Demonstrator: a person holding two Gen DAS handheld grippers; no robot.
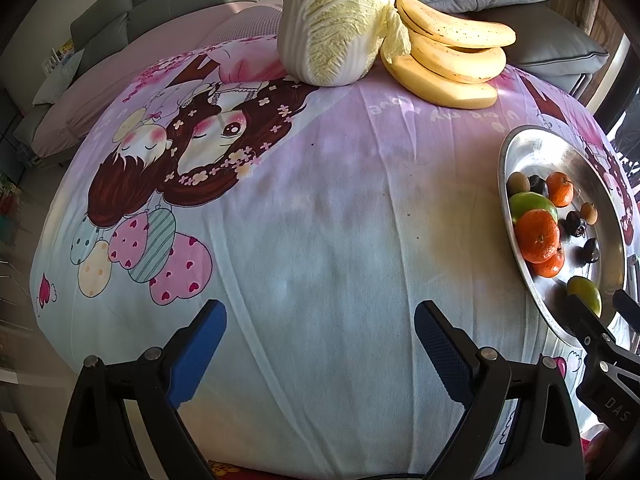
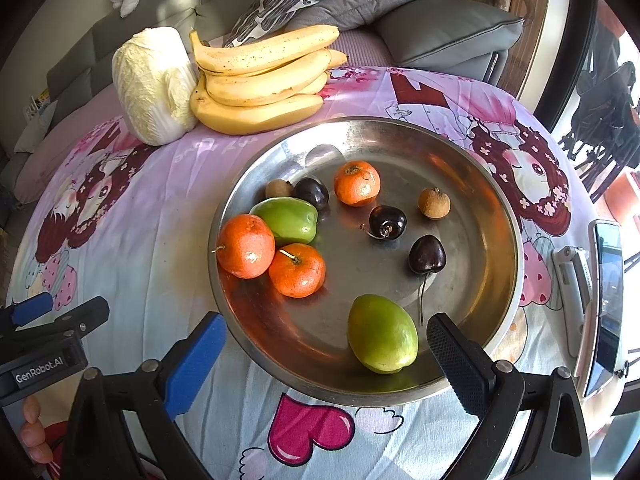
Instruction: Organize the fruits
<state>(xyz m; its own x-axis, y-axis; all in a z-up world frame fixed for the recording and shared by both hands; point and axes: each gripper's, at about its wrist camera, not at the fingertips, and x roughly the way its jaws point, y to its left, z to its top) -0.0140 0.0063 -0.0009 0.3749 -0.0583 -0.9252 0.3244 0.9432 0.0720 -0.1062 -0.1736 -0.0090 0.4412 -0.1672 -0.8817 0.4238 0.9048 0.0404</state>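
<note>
I am hovering both tongs wide and empty, the right tongs (image 2: 326,344) nearing the near pear (image 2: 382,334), which is risking rolling off the tray (image 2: 500,200).

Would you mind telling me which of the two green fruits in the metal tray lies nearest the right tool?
The lone green fruit at the tray's near rim, between the right tool's open fingers; the other sits farther back against the oranges.
</note>
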